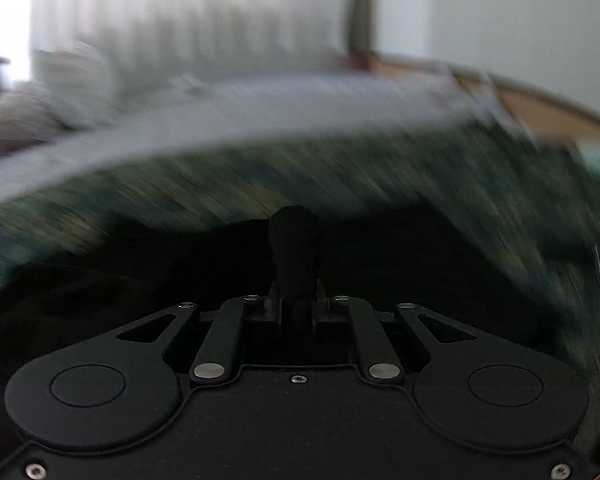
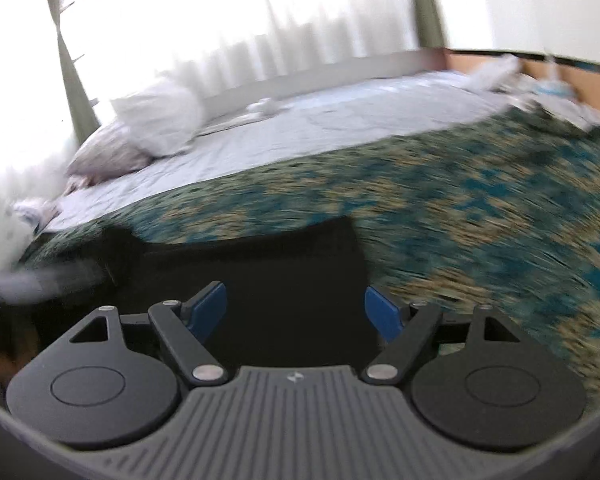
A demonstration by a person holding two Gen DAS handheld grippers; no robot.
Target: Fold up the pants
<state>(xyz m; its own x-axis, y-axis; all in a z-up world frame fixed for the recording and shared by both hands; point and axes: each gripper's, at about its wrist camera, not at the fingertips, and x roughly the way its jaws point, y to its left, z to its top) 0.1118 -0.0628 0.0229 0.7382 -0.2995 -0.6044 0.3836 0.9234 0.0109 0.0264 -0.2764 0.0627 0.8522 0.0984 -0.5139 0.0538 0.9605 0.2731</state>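
Observation:
The black pants (image 1: 380,264) lie spread on a bed cover patterned in teal and beige. My left gripper (image 1: 294,216) has its fingers drawn together, and a lump of the black cloth is pinched and bunched over them. The left wrist view is heavily blurred by motion. In the right wrist view the pants (image 2: 284,256) form a flat dark panel just ahead. My right gripper (image 2: 295,292) hangs over that panel, its blue pads (image 2: 208,308) wide apart and touching nothing.
The patterned cover (image 2: 460,200) runs off to the right. Beyond it are a pale sheet (image 2: 300,128), white pillows (image 2: 160,120) at the left, and bright curtains (image 2: 260,20). A wooden board (image 2: 580,76) runs along the far right. A blurred grey shape (image 2: 28,280) crosses the left edge.

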